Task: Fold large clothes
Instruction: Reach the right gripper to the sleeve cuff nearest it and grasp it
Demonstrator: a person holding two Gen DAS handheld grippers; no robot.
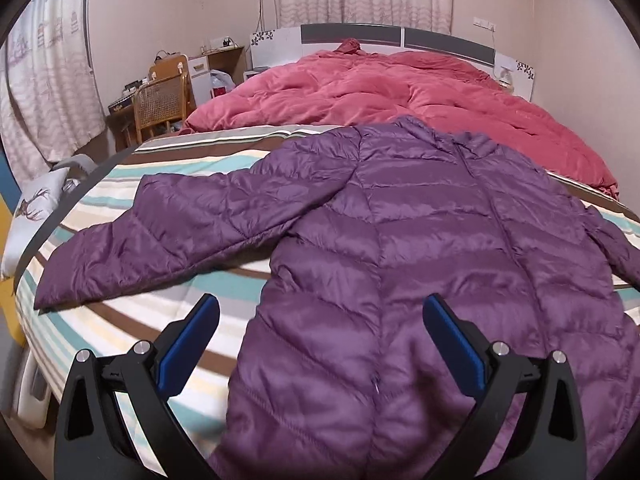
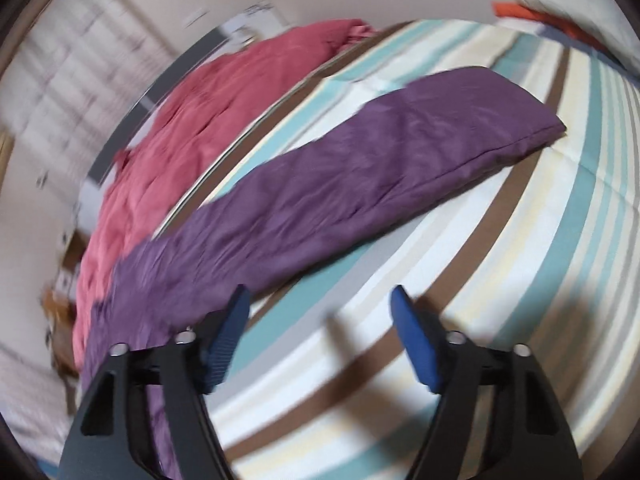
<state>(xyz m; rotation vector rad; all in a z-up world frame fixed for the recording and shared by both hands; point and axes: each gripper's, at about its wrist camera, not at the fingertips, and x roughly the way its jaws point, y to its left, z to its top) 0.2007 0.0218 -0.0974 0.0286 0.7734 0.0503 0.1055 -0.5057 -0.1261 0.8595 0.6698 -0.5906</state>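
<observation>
Purple jacket lay spread flat on the striped sheet, just in front of the pink quilt, both sleeves out to the sides; no fold made yet, by the look of it. Left gripper hung over the jacket's near hem, jaws apart, nothing between them. Right gripper sat beside the jacket's other sleeve, jaws apart and empty over bare sheet; that view was blurred, so detail was poor. Probable step: take a sleeve and fold it in across the jacket body. To do it well: pinch near the cuff, catch both layers of the puffy fabric, lift just clear of the sheet; lay the sleeve flat across the jacket's back; the slick shell may slip.
</observation>
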